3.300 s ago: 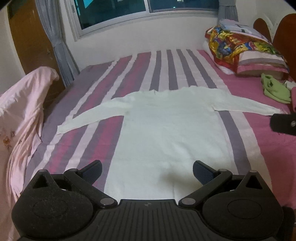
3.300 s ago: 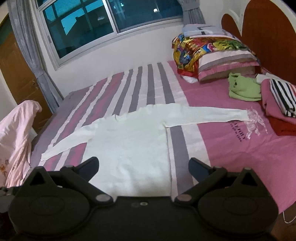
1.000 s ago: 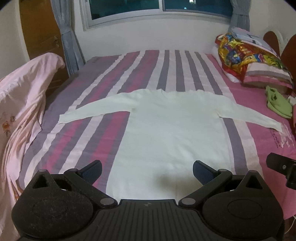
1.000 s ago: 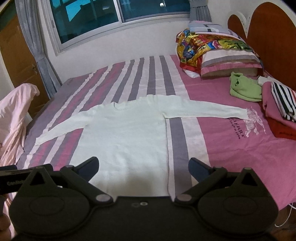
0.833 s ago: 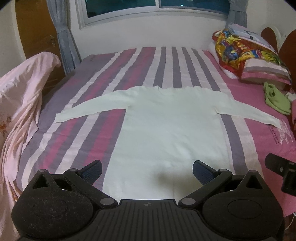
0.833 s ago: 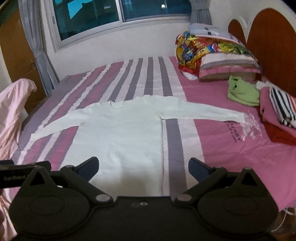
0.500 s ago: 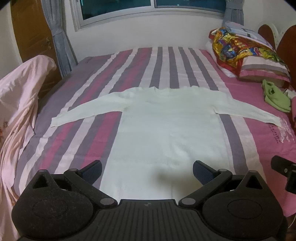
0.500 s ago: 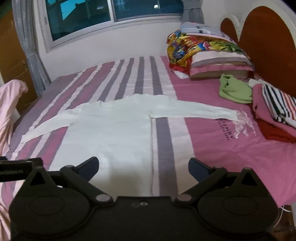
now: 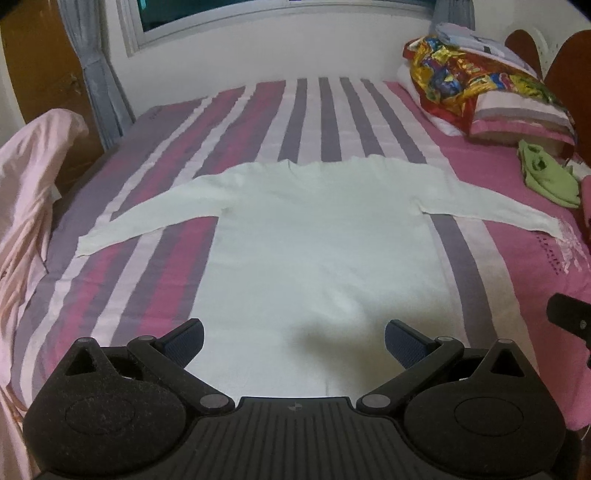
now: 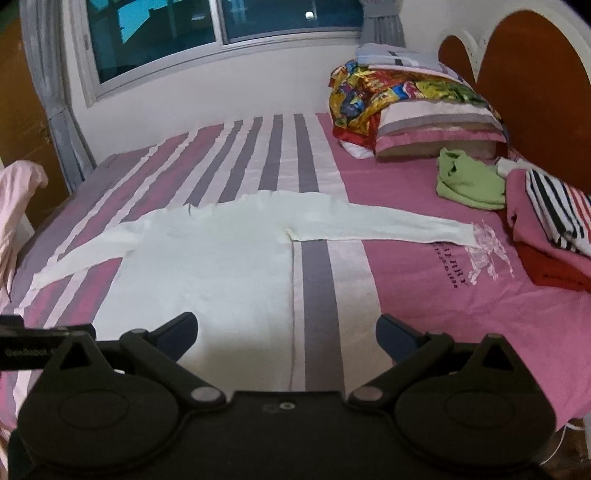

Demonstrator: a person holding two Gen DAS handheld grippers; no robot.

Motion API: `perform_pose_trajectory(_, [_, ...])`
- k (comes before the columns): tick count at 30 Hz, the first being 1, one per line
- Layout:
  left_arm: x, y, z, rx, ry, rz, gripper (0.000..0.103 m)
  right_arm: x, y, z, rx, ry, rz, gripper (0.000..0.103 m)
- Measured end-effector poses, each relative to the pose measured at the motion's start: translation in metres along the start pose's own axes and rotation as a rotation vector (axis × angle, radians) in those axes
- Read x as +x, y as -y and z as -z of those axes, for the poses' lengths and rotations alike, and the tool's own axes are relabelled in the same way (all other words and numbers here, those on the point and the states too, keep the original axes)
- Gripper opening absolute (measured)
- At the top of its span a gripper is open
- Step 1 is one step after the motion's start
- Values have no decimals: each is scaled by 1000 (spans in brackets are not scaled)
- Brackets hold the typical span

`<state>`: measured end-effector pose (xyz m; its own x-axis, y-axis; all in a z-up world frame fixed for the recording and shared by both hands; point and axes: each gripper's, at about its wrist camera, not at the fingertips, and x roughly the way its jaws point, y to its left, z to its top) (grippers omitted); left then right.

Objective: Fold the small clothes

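Home bedroom: striped bed [image 9: 258, 122], pillows [image 10: 436, 125], headboard [image 10: 535, 92], curtained window [image 10: 221, 33].

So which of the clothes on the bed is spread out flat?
The white long-sleeved top, sleeves stretched out. The green garment is bunched near the pillows; the striped one sits folded.

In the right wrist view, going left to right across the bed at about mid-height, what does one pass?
Pink cloth at the bed's left edge → white long-sleeved top spread flat, sleeves out → white printed logo on the pink cover → green garment → black-and-white striped clothing on the folded pile.
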<state>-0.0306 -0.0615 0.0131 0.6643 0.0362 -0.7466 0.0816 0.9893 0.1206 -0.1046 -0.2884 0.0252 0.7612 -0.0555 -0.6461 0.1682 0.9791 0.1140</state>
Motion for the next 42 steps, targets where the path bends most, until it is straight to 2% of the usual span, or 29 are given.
perform_pose_trajectory(7, [29, 10, -20, 8, -13, 3, 103, 34, 6, -8, -9, -58, -46, 103])
perform_pose_trajectory(14, [66, 22, -39, 17, -28, 2, 103, 68, 22, -20, 51, -9, -121, 103])
perform_pose_trajectory(17, [86, 28, -48, 27, -36, -9, 103, 84, 30, -28, 71, -29, -95, 103])
perform_pose_trajectory(20, [103, 34, -56, 30, -46, -12, 103, 102, 41, -35, 109, -53, -25, 103])
perform_pose_trajectory(33, [171, 74, -86, 72, -78, 10, 103, 165, 98, -52, 200, -35, 112, 103])
perform_pose_trajectory(38, [196, 89, -100, 83, -87, 14, 103, 193, 117, -59, 211, -47, 141, 92])
perform_pose_trajectory(40, [206, 94, -103, 85, -93, 14, 103, 205, 127, -61, 243, -56, 137, 91])
perform_pose_trajectory(42, [218, 98, -109, 80, -106, 14, 103, 217, 137, -62, 273, -59, 140, 84])
